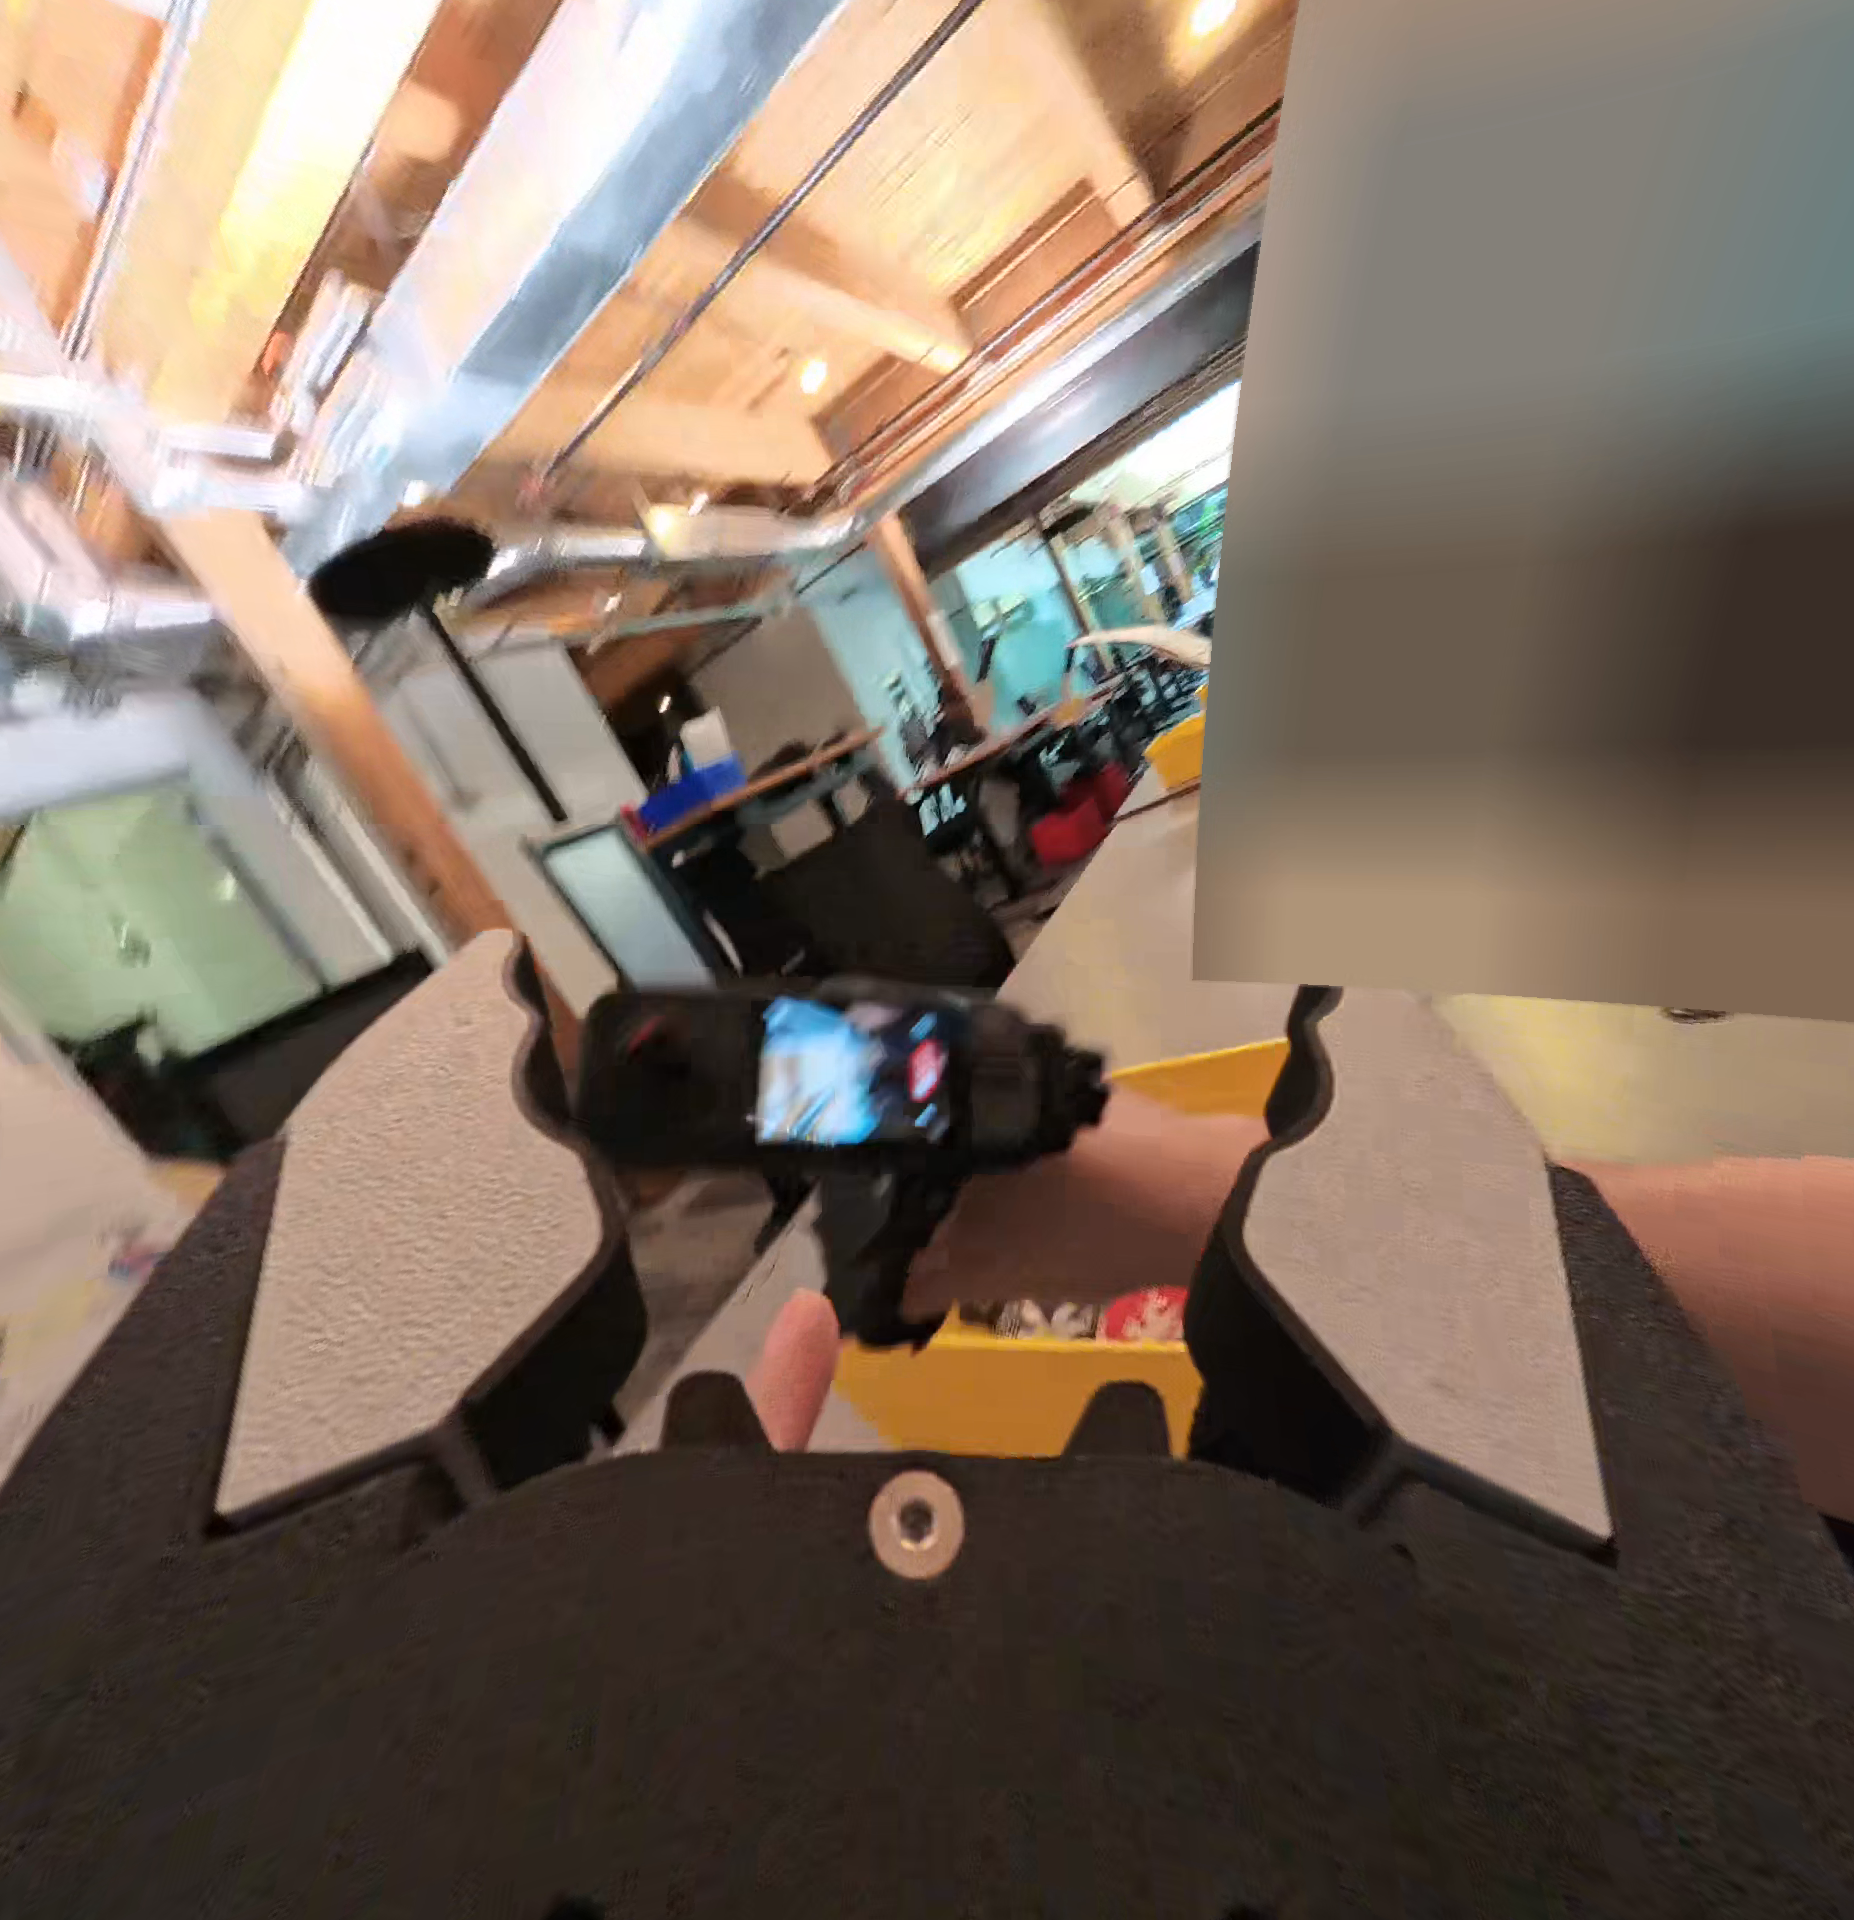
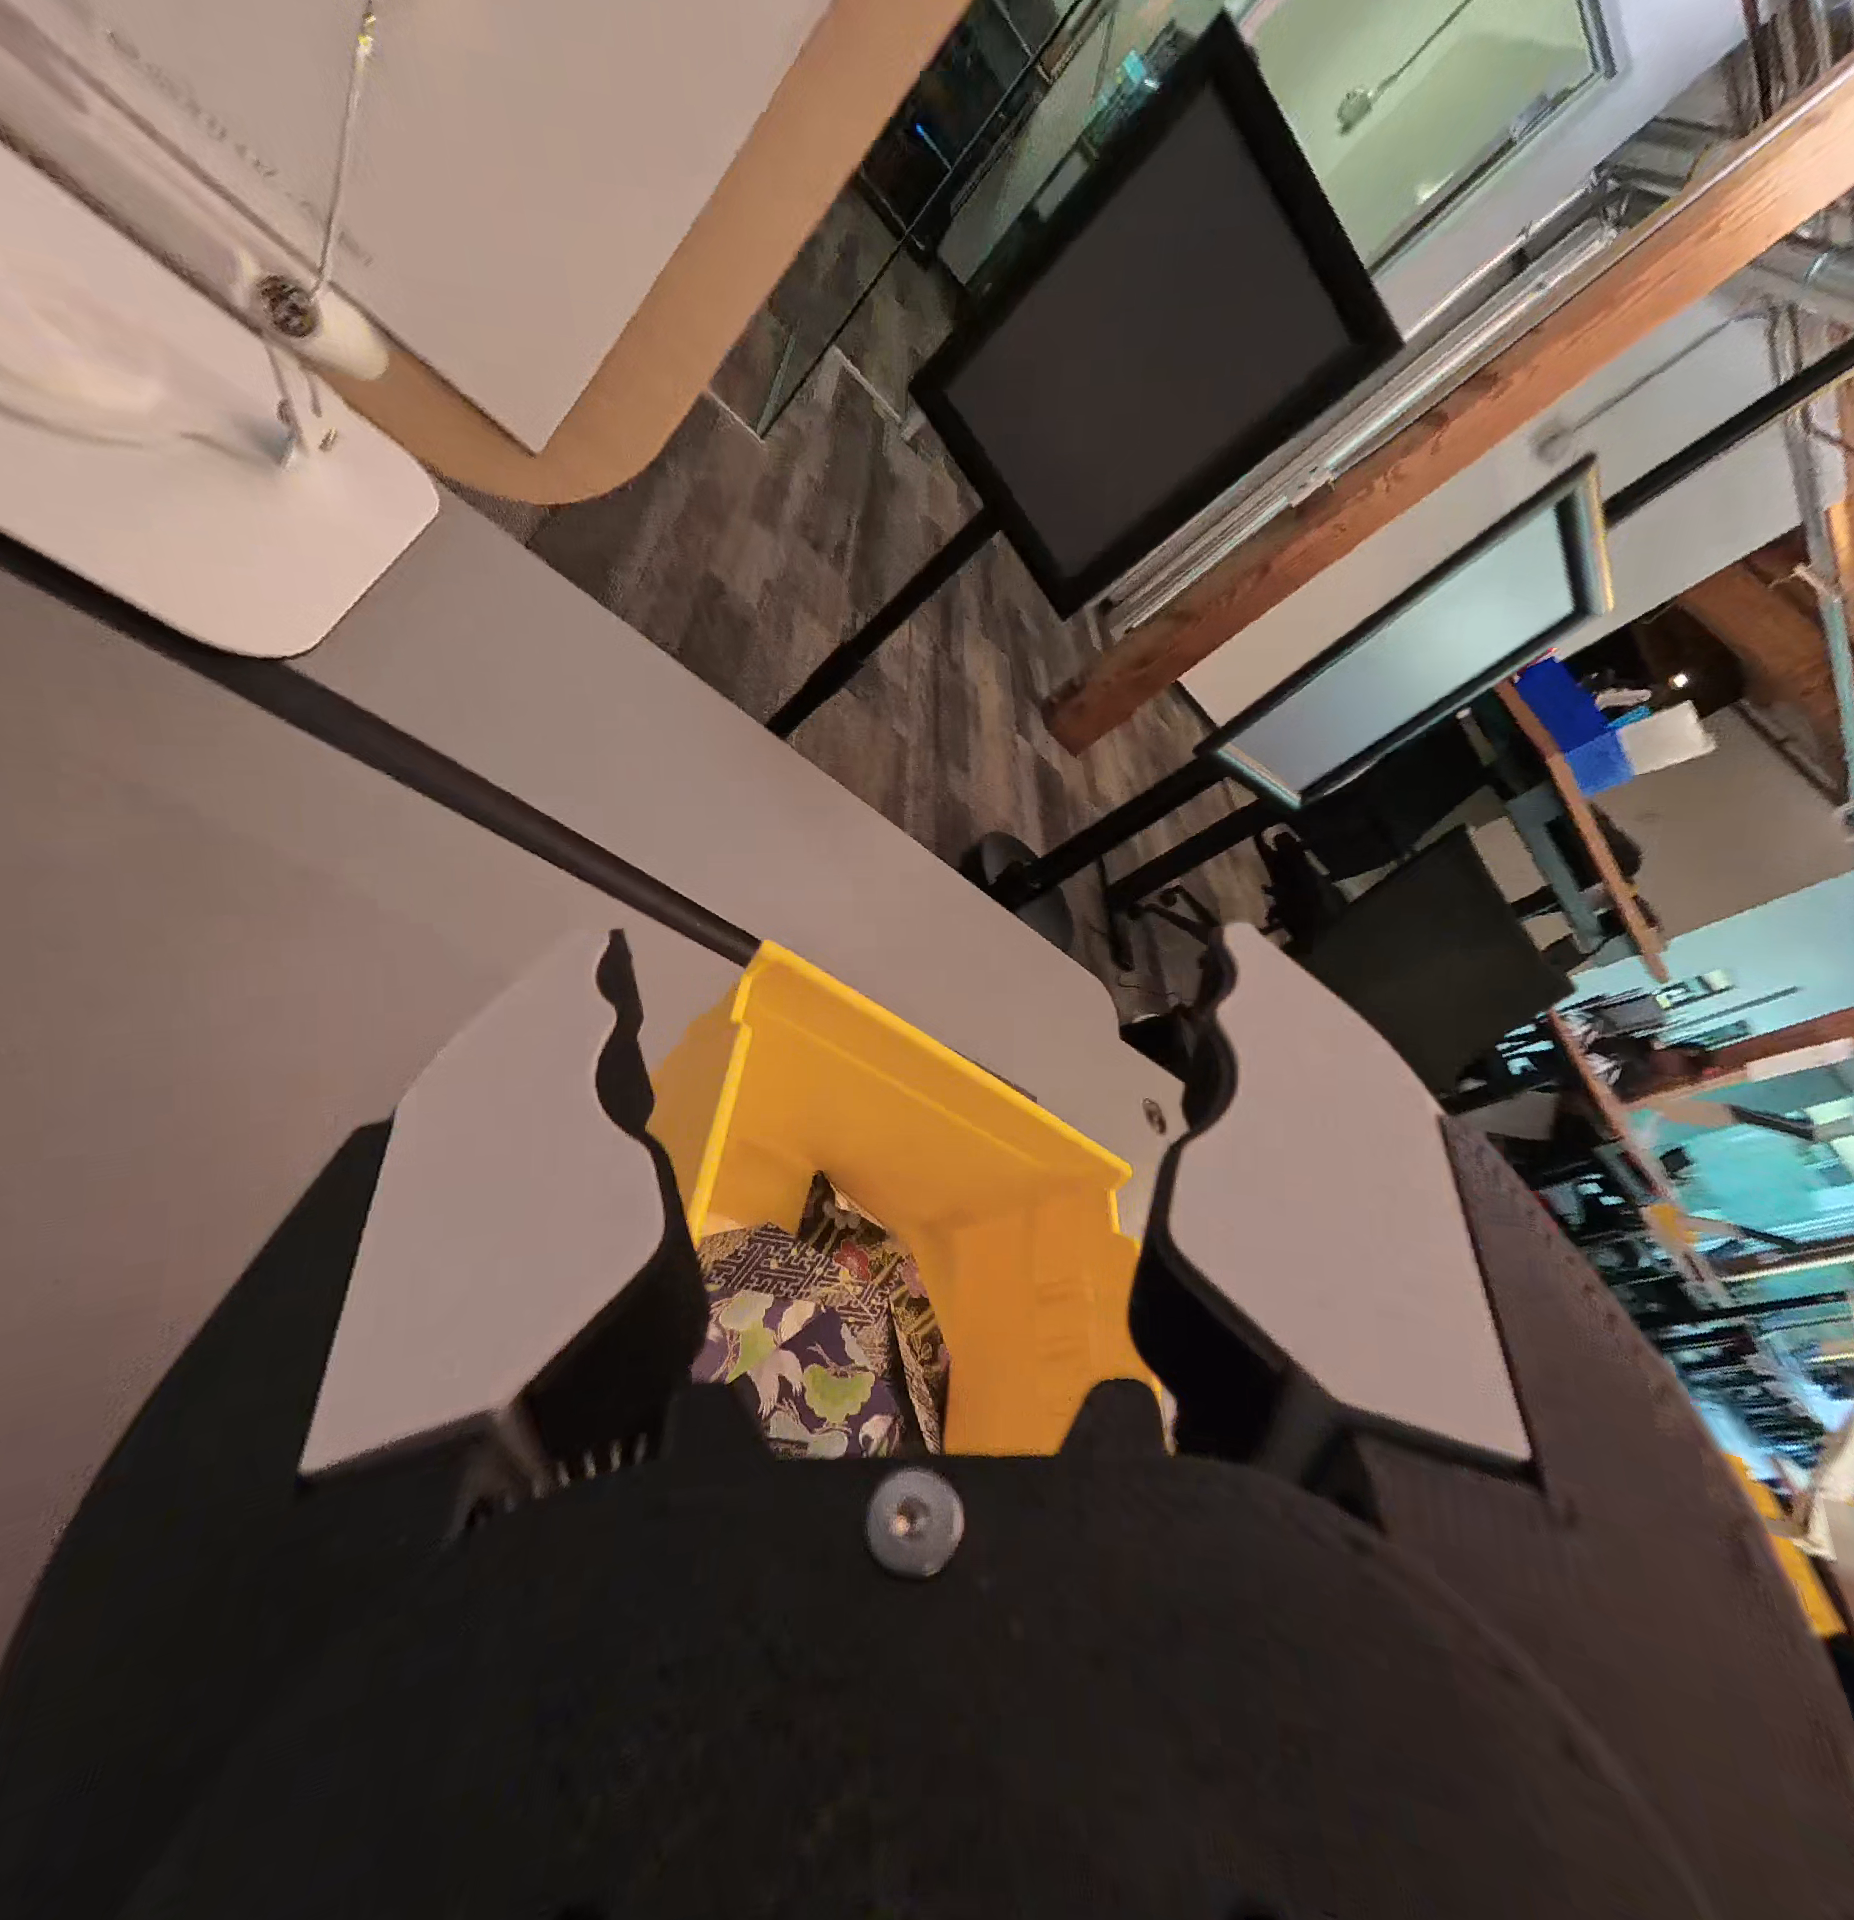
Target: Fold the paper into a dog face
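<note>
My right tongs [image 2: 918,1049] gape wide over the yellow bin [image 2: 1016,1174] of patterned paper [image 2: 809,1340]; my left tongs [image 1: 907,1070] are spread too, empty. No legible writing anywhere.

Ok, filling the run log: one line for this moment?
left gripper: open | right gripper: open, above yellow bin | patterned paper: in bin

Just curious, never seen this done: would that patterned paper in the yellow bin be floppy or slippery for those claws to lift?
Probably light and floppy: the patterned paper looks like thin sheets leaning in the yellow bin. Possibly slippery, given its slight sheen.
</note>
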Motion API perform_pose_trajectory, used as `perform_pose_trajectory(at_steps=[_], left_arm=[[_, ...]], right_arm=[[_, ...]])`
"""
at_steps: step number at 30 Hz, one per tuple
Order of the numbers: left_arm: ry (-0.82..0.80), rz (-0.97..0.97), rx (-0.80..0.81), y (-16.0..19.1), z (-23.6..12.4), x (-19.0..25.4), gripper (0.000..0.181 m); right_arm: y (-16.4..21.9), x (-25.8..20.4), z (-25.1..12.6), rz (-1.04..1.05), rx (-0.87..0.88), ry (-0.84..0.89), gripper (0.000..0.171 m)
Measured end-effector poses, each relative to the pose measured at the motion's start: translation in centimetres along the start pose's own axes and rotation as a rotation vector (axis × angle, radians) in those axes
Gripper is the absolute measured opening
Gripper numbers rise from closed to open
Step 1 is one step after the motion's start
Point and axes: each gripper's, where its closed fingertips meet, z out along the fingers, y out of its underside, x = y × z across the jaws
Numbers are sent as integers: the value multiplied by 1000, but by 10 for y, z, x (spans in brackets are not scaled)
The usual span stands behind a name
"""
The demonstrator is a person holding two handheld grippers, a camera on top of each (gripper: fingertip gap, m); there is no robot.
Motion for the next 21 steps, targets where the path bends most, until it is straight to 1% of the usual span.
perform_pose_trajectory(at_steps=[2, 5, 10, 16, 18, 21], left_arm=[[46, 62, 9, -7, 4, 22, 131], [61, 114, -1, -4, 9, 36, 134], [31, 152, -51, 14, 13, 32, 132], [19, 184, -77, 20, 14, 29, 129], [9, 196, -91, 25, 14, 26, 131], [1, 201, -24, 8, 9, 26, 130]], right_arm=[[-4, -12, -3, -46, -8, -5, 103], [-13, -28, -9, -102, 2, -14, 103], [-22, -52, -20, -164, 13, -52, 103], [-22, -66, -21, -194, -2, -87, 103], [-18, -69, -19, -191, -22, -106, 103], [-14, -72, -16, -191, -35, -123, 103]])
